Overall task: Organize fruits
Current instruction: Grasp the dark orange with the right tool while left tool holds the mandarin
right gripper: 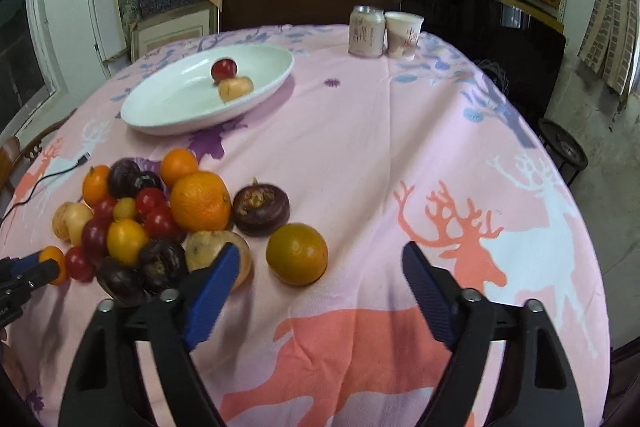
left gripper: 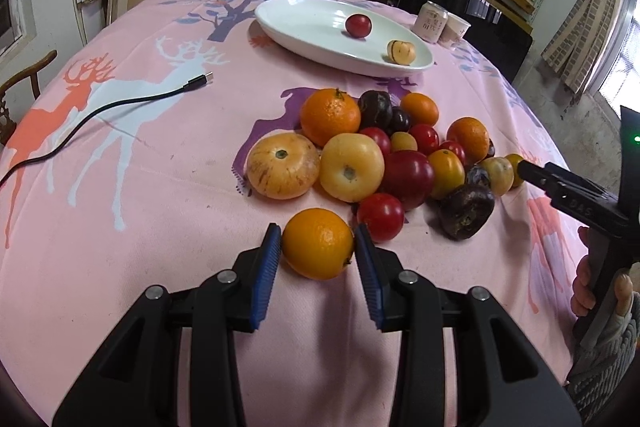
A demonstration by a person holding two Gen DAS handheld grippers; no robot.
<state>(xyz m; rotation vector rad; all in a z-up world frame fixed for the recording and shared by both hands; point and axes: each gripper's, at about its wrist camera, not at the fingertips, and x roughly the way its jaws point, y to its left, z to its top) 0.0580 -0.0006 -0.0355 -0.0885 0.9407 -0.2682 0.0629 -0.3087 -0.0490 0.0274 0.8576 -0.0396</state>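
Orange [left gripper: 318,243]: pinched betw. my left gripper [left gripper: 316,247] pads; right gripper [right gripper: 320,267] wide, empty; risk: round skin slips, rolls into fruit pile [left gripper: 380,147].

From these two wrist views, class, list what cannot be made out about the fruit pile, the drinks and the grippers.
1. Left wrist view: the right gripper tip is buried among the fruit pile; its jaws are hidden.
2. Both views: printing on the can and the paper cup is too small to read.
3. Right wrist view: the left gripper is cut off by the left edge.
4. Black cable runs off the left edge.
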